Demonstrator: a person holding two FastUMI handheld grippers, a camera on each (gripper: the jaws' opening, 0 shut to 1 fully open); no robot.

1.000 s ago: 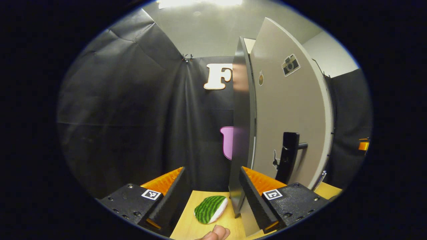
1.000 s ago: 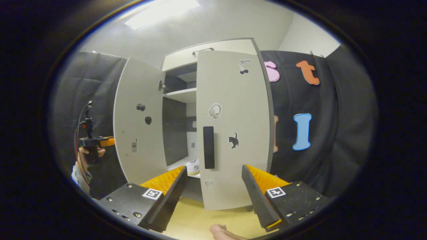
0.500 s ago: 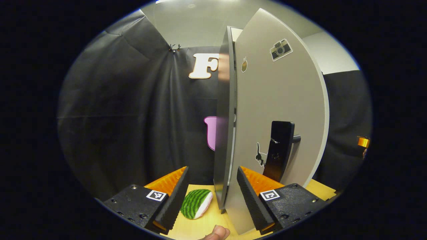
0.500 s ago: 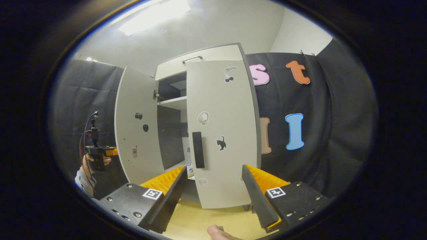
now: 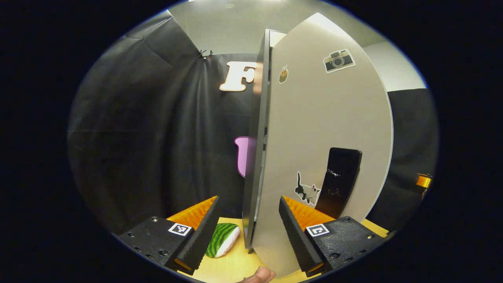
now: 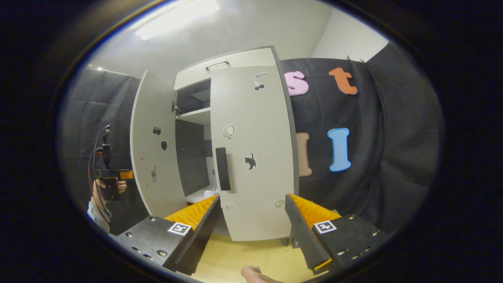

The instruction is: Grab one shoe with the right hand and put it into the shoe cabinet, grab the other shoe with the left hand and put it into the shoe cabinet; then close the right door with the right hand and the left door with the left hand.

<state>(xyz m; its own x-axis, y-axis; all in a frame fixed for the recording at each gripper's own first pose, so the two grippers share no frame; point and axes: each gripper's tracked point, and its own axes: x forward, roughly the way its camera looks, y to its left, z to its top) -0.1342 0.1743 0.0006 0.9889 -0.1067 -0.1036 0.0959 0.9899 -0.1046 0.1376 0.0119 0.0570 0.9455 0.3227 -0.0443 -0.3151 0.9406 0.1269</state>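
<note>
Wooden floor [image 6: 235,255] under one shoe cabinet [image 6: 232,70], two doors, left door [image 6: 151,145] ajar; both tools [image 5: 248,232] [image 6: 251,232] wide, empty.

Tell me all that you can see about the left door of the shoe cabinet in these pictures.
The left door is a tall, flat panel, light grey with a matt, smooth look and a dark edge. In the right gripper view it stands open, swung outward, with dark shelves showing beside it. Small stickers sit on its face: a camera, a cat and one more near the top. A black upright handle sits low on it. In the left gripper view its edge stands between the open jaws of the left gripper; contact cannot be told.
</note>
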